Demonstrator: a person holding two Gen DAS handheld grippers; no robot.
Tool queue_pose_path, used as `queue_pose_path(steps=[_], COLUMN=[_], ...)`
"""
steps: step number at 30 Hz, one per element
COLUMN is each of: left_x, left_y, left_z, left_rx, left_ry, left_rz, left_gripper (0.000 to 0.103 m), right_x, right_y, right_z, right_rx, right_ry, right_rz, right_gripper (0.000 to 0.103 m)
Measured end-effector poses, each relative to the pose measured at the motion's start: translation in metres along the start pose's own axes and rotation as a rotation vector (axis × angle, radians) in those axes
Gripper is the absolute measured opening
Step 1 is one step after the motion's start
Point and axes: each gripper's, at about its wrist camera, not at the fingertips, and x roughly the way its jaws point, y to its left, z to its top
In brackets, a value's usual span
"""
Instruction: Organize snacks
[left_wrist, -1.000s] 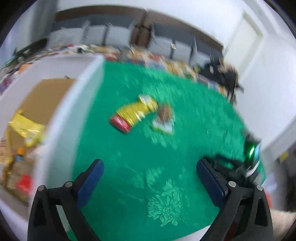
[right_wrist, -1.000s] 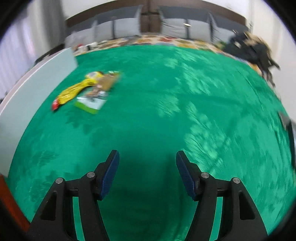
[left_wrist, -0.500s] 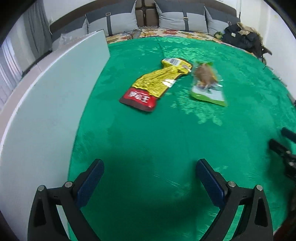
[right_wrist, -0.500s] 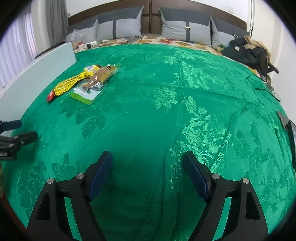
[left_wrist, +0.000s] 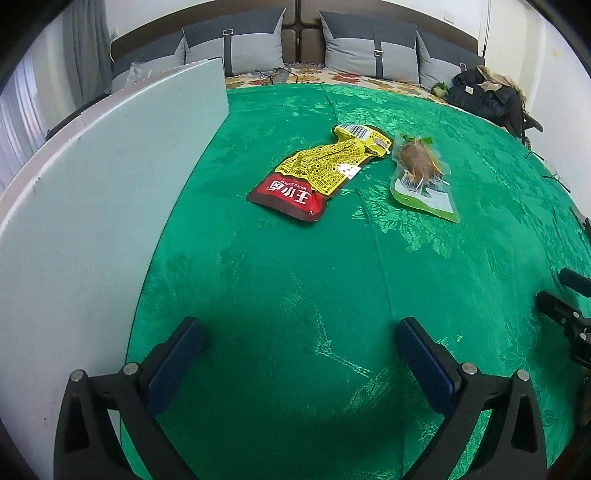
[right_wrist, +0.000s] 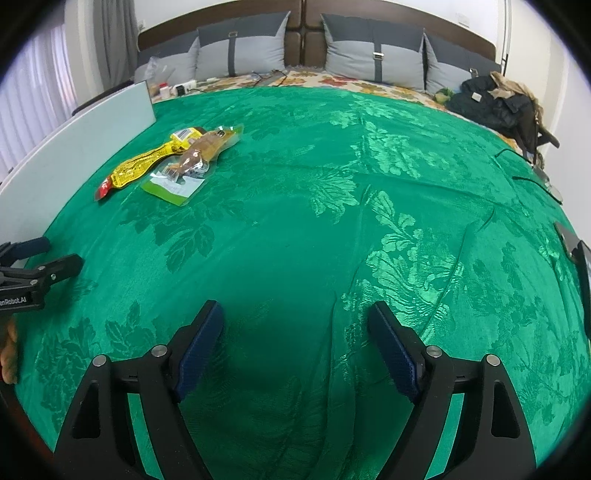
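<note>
Two snack packets lie side by side on the green bedspread (left_wrist: 295, 266), far ahead of both grippers. One is a long yellow pouch with a red end (left_wrist: 317, 173) (right_wrist: 144, 166). The other is a clear and green packet with a brown snack inside (left_wrist: 421, 173) (right_wrist: 184, 173). My left gripper (left_wrist: 299, 328) is open over bare cloth, nothing between its blue pads. My right gripper (right_wrist: 295, 310) hangs over cloth further right; its jaws are opening and hold nothing. Each gripper shows at the edge of the other's view: the right gripper (left_wrist: 565, 299), the left gripper (right_wrist: 40, 258).
A tall pale panel (left_wrist: 92, 184) (right_wrist: 74, 147), like a box wall, runs along the cloth's left side. Grey pillows (left_wrist: 365, 48) line the headboard. A dark jacket pile (right_wrist: 495, 99) and cables (right_wrist: 532, 181) sit at the far right, a dark flat device (right_wrist: 580, 254) at the right edge.
The left view swung from above the box's inside down to the cloth, and its blur cleared. The right gripper's jaws have spread wider. The snacks have not moved.
</note>
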Motion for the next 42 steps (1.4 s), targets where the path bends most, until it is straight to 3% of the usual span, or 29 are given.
queue_pose_path(steps=[4,10,15,17,19,22,28,33,36,42], left_x=[0.0,0.0,0.0,0.0,0.0,0.0,0.0,0.001,0.001,0.001], left_y=[0.0,0.0,0.0,0.0,-0.001,-0.001,-0.001,-0.001,-0.001,-0.001], left_z=[0.0,0.001,0.001,0.001,0.001,0.002,0.002,0.003,0.003,0.003], left_rx=[-0.002,-0.002,-0.002,-0.002,-0.002,-0.002,-0.003,-0.003,-0.003,-0.002], left_ry=[-0.001,-0.001,-0.002,-0.001,-0.002,-0.002,-0.002,-0.002,-0.001,-0.001], left_rz=[0.001,0.002,0.001,0.002,0.001,0.002,0.002,0.002,0.002,0.001], left_gripper=[0.103,0.103,0.103,0.103,0.103,0.103,0.103,0.103,0.103,0.103], right_x=[0.014,0.044,0.095,0.113,0.113,0.102,0.072,0.046,0.03,0.025], right_y=[0.007,0.043,0.086,0.096,0.103,0.095,0.051,0.005,-0.012,-0.036], right_z=[0.032,0.113,0.152,0.151,0.15,0.142,0.119,0.094,0.068,0.039], right_rx=[-0.007,0.061,0.037,0.03,-0.018,-0.03,-0.116,-0.184,-0.226,-0.083], right_ry=[0.143,0.177,0.272,0.321,0.287,0.239,0.231,0.238,0.197,0.097], right_rz=[0.041,0.161,0.123,0.073,0.024,0.032,0.039,0.027,-0.008,0.029], right_gripper=[0.087,0.085,0.085,0.087,0.083,0.069,0.061,0.061,0.064,0.078])
